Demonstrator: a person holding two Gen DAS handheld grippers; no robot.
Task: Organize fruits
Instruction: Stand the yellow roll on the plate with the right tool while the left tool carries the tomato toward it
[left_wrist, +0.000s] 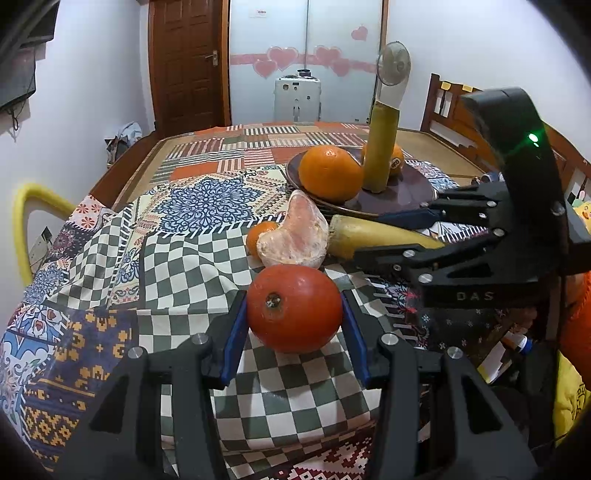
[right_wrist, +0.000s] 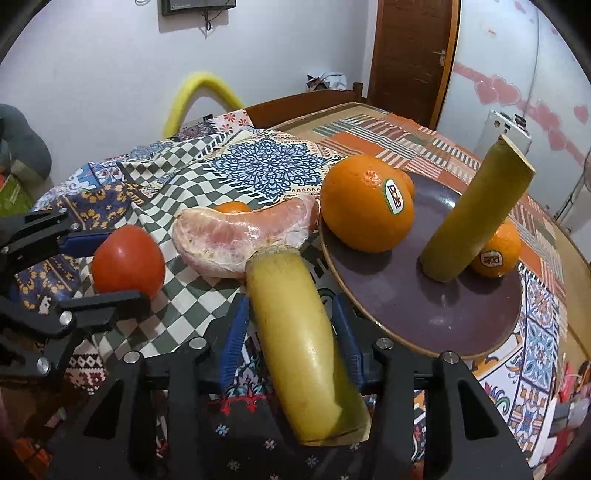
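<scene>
- Left gripper (left_wrist: 293, 314) clamps the tomato (left_wrist: 293, 308).
- Right gripper (right_wrist: 291, 328) straddles the stalk (right_wrist: 299, 339) lengthwise; whether it is gripping is unclear.
- Plate (right_wrist: 424, 321) lies just beyond, to the right.

A room in a home, likely a dining room. A large wooden table (left_wrist: 424, 138) fills the middle, covered by patchwork-print cloths (left_wrist: 177, 258). A dark plate (right_wrist: 443, 317) with oranges (right_wrist: 365, 206) sits on it. At the far end are a panelled wooden door (left_wrist: 184, 62), frosted glass sliding panels with pink heart stickers (left_wrist: 280, 59), and a white appliance (left_wrist: 296, 98). A wooden chair (left_wrist: 447, 107) stands at the right, and a small fan (left_wrist: 393, 62) is near the far wall.
</scene>
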